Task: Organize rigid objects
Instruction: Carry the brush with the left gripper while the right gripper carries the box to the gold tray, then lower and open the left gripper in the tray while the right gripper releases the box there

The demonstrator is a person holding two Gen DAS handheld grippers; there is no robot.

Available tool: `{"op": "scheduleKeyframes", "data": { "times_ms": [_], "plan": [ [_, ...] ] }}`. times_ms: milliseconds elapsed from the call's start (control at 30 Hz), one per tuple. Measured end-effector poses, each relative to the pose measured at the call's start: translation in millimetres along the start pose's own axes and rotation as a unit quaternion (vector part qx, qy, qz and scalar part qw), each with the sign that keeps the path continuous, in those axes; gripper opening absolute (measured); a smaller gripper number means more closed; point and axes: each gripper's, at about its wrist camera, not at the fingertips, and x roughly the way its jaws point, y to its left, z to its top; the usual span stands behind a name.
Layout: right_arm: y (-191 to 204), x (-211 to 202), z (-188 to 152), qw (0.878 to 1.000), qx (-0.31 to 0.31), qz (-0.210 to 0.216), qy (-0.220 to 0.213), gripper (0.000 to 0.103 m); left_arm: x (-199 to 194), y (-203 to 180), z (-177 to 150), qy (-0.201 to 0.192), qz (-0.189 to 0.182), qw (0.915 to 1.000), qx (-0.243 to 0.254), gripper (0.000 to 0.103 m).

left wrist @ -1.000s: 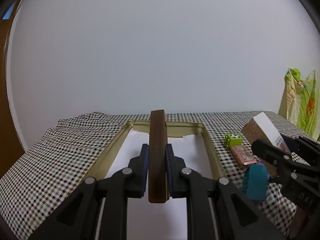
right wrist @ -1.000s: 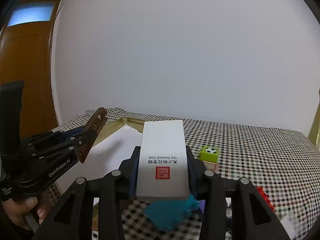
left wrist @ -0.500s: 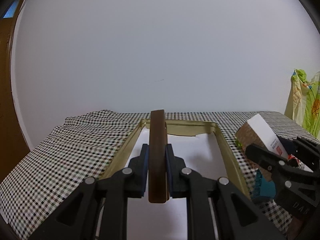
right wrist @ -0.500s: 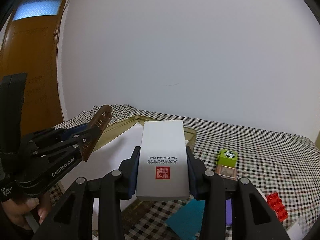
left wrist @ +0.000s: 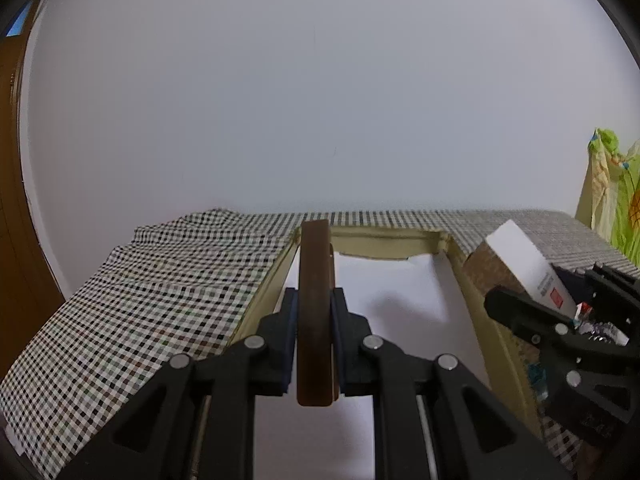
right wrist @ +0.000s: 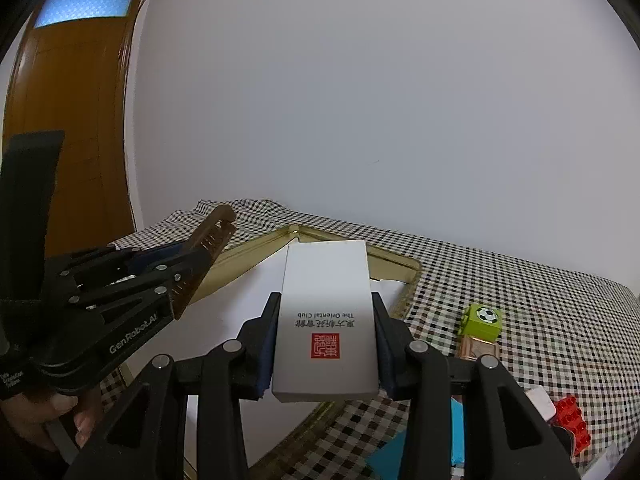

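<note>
Clamping a brown comb (left wrist: 315, 312) edge-up, the left gripper (left wrist: 315, 336) has its jaws tight on both flat sides, held over the white-lined gold tray (left wrist: 472, 308). The right gripper (right wrist: 326, 344) has its jaws pressed against the two long sides of a white box (right wrist: 326, 316), printed face up, above the tray's right rim. Beyond the tray, on the checked counter (right wrist: 540, 304), sit a green block (right wrist: 482, 322) with a football print, a copper-coloured piece touching it, and a red brick (right wrist: 572, 424).

Checkered tablecloth (left wrist: 168, 304), white wall (right wrist: 360, 100), brown wooden door (right wrist: 72, 120) (1 blue frosted pane on top), green patterned bag (left wrist: 616, 208)
</note>
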Motion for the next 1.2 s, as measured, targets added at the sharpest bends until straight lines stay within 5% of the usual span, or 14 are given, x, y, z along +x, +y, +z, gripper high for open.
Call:
{"op": "scheduleKeyframes", "data": {
  "times_ms": [533,1200],
  "plan": [
    [-11.6,32.2,26.7,0.999,-0.002,0.012,0.052,0.044,42.5,9.7,4.1,0.104,-0.021,0.9942,0.019,0.014],
    [-12.2,65.3,39.0,0.992,0.005,0.01,0.126,0.044,81.9,-5.8,36.1,0.178,-0.011,0.9813,0.074,0.014]
  ]
}}
